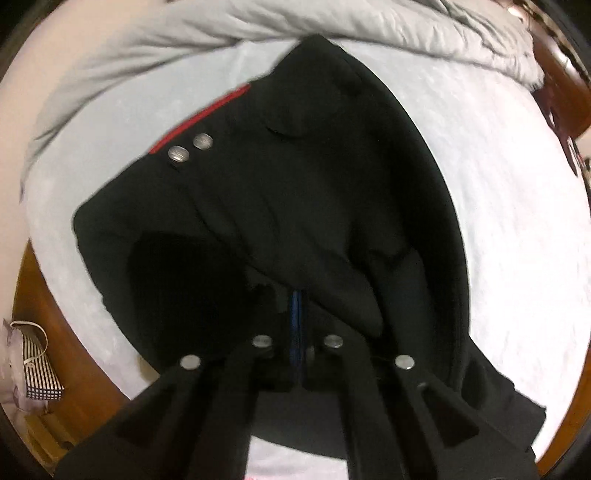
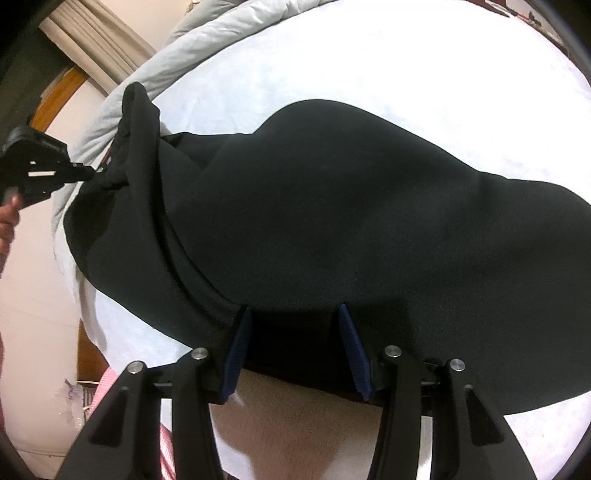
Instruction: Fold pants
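Black pants (image 1: 295, 192) with a red stripe (image 1: 199, 118) and two silver buttons (image 1: 190, 147) lie on a white bed (image 1: 498, 221). My left gripper (image 1: 298, 317) is shut on a fold of the pants and lifts it a little. In the right wrist view the pants (image 2: 332, 221) spread across the bed (image 2: 332, 55). My right gripper (image 2: 295, 332) is open, its blue pads (image 2: 234, 354) resting at the near edge of the cloth. The left gripper (image 2: 88, 176) shows at the far left, pinching the pants' end.
A grey duvet (image 1: 295, 22) is bunched along the far side of the bed. A wooden bed frame (image 1: 55, 332) runs along the left edge, with a striped bag (image 1: 37, 369) on the floor beyond it. Curtains (image 2: 92, 37) hang at the back.
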Motion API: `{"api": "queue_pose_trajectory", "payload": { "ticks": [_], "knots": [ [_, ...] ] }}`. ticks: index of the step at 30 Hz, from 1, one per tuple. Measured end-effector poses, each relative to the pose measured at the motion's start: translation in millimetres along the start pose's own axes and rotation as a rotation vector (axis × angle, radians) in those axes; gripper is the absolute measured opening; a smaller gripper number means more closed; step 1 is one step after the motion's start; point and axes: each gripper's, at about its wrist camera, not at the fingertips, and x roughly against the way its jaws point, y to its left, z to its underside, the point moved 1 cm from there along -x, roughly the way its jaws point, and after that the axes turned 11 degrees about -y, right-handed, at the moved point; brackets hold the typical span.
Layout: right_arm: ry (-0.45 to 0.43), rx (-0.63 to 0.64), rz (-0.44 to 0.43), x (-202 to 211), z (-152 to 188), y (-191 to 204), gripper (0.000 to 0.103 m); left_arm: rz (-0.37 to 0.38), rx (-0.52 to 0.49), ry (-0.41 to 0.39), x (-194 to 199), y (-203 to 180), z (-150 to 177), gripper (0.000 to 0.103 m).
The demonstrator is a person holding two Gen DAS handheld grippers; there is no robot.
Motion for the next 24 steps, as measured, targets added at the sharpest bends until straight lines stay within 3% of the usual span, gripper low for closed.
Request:
{"api": "queue_pose_trajectory", "payload": {
  "ticks": [1, 2, 3, 4, 7, 9, 13, 16, 18, 20, 22, 24],
  "knots": [
    [0.001, 0.001, 0.005, -0.1, -1.1, 1.5, 0.05, 0.005, 0.0, 0.008, 0.1, -4.5, -1.7, 0.03],
    [0.002, -0.001, 0.007, 0.7, -0.9, 1.3, 0.05, 0.005, -0.002, 0.002, 1.7, -9.8, -4.2, 0.042],
    [0.004, -0.003, 0.006, 1.6, -0.7, 0.7, 0.05, 0.006, -0.008, -0.007, 3.7, -18.0, -8.0, 0.066],
    [0.008, -0.008, 0.001, 2.2, -0.8, -0.5, 0.05, 0.0, -0.026, -0.016, 5.6, -28.8, -10.0, 0.078],
    [0.011, -0.016, -0.005, 0.9, -1.8, -1.9, 0.05, -0.04, -0.116, -0.017, 8.5, -73.5, -18.7, 0.083],
    [0.01, -0.016, -0.007, 1.1, -1.3, -2.4, 0.05, -0.075, -0.152, 0.032, -1.5, -100.4, -25.6, 0.086],
    [0.002, -0.023, -0.018, 2.4, 0.5, -4.5, 0.05, -0.212, -0.173, 0.063, -23.1, -123.1, -37.9, 0.088],
    [-0.001, -0.029, -0.031, 1.6, 0.1, -5.4, 0.051, -0.325, -0.176, 0.096, -43.8, -131.9, -51.1, 0.088],
    [-0.003, -0.035, -0.04, 1.4, 0.1, -6.7, 0.051, -0.355, -0.168, 0.125, -59.5, -133.6, -65.9, 0.087],
    [-0.004, -0.042, -0.046, 1.4, -0.4, -7.7, 0.051, -0.332, -0.152, 0.145, -64.2, -128.4, -66.5, 0.067],
    [-0.005, -0.047, -0.054, 3.1, 0.7, -11.5, 0.051, -0.224, -0.084, 0.165, -59.8, -106.5, -67.3, 0.03],
    [-0.006, -0.054, -0.06, 4.0, 0.7, -13.4, 0.051, -0.182, -0.018, 0.158, -54.5, -96.8, -65.3, 0.013]
  ]
}}
